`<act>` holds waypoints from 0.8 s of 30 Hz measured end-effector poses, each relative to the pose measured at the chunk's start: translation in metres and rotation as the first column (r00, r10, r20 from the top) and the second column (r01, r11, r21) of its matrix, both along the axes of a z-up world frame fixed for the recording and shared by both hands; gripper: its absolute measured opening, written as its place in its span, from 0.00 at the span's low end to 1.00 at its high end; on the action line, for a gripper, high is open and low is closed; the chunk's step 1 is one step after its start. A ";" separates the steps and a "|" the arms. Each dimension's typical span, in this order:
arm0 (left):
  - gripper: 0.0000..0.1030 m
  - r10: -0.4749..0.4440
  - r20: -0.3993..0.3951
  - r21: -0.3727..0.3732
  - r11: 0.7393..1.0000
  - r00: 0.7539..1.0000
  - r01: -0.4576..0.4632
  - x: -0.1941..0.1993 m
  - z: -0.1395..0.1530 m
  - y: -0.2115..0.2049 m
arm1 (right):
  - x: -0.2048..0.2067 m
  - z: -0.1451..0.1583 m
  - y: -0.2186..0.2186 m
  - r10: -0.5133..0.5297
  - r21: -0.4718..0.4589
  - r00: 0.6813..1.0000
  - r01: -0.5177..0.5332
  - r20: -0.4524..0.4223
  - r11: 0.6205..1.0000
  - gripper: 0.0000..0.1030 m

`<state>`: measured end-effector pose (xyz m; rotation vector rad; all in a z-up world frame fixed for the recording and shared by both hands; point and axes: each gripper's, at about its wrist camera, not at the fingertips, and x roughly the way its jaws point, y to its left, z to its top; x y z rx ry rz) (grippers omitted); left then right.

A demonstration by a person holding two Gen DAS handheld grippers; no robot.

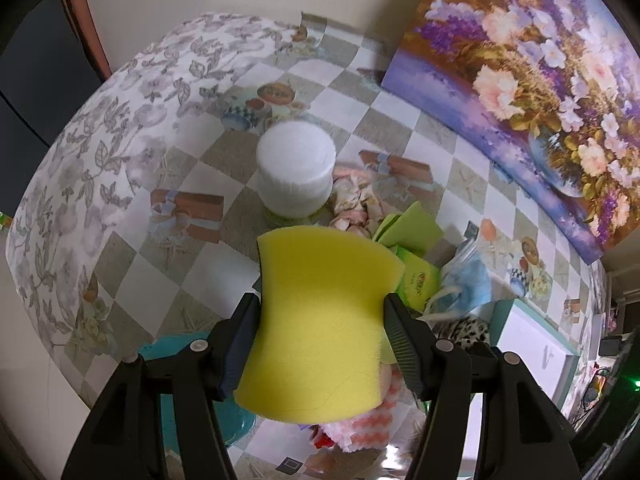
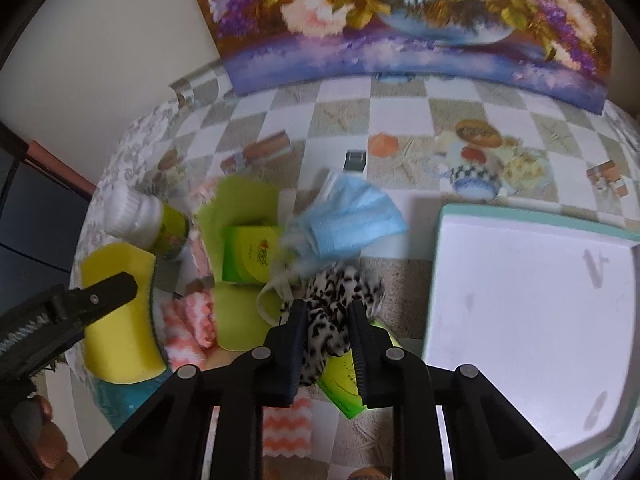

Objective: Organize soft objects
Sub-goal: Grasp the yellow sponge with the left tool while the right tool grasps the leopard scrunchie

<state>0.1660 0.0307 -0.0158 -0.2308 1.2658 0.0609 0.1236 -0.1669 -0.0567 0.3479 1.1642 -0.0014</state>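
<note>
My left gripper (image 1: 320, 300) is shut on a yellow sponge (image 1: 320, 320), held above the table; the right wrist view shows the same sponge (image 2: 116, 344) at the left with a green scouring edge. My right gripper (image 2: 327, 307) is shut on a black-and-white spotted fabric piece (image 2: 332, 288) in the pile. Around it lie a blue face mask (image 2: 352, 220), a green cloth (image 2: 240, 208), a green packet (image 2: 252, 254) and a pink-and-white zigzag cloth (image 2: 188, 320).
A white-capped bottle (image 1: 296, 168) stands behind the pile. A white tray with a teal rim (image 2: 520, 300) sits to the right. A teal dish (image 1: 236, 412) lies under the sponge. A flower painting (image 1: 520, 80) leans on the back wall.
</note>
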 end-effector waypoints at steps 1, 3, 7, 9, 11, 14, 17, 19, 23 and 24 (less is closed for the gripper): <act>0.63 -0.002 0.012 -0.002 1.000 1.000 0.002 -0.001 0.005 0.000 | -0.002 0.006 -0.002 -0.006 0.006 1.000 0.006 0.009 1.000 0.22; 0.63 -0.004 0.026 -0.008 1.000 1.000 0.005 -0.002 0.011 -0.001 | -0.006 0.020 -0.007 -0.018 0.021 0.999 0.017 0.031 1.000 0.17; 0.63 -0.010 0.050 -0.009 1.000 0.999 0.011 -0.005 0.022 -0.004 | -0.011 0.039 -0.010 -0.015 0.011 0.998 0.014 0.055 1.000 0.17; 0.63 -0.012 0.052 -0.009 1.000 0.999 0.013 -0.006 0.023 -0.005 | -0.010 0.036 -0.009 -0.008 0.007 0.999 0.008 0.041 1.000 0.17; 0.63 -0.016 0.049 -0.005 1.000 0.999 0.016 -0.006 0.023 -0.007 | -0.008 0.026 -0.007 0.000 0.010 1.000 0.000 0.007 1.000 0.18; 0.63 -0.017 0.031 -0.002 1.000 0.999 0.017 -0.004 0.016 -0.007 | -0.004 0.009 -0.005 -0.004 0.019 0.999 0.004 -0.038 1.000 0.20; 0.63 -0.009 0.001 -0.003 1.000 1.000 0.009 -0.003 0.007 -0.005 | -0.002 -0.004 -0.003 -0.016 0.051 0.998 0.019 -0.064 0.998 0.46; 0.63 -0.004 -0.011 -0.002 1.000 1.000 0.004 -0.002 0.003 -0.003 | -0.001 -0.009 0.001 -0.014 0.054 0.997 0.018 -0.070 0.998 0.56; 0.63 0.003 -0.027 -0.002 1.000 1.000 -0.003 -0.002 -0.003 -0.002 | 0.002 -0.019 0.017 0.029 0.014 0.995 -0.028 -0.095 1.000 0.56; 0.63 0.004 -0.031 -0.002 1.000 1.000 -0.004 -0.001 -0.004 -0.002 | 0.003 -0.023 0.022 0.042 0.007 0.994 -0.042 -0.105 0.999 0.56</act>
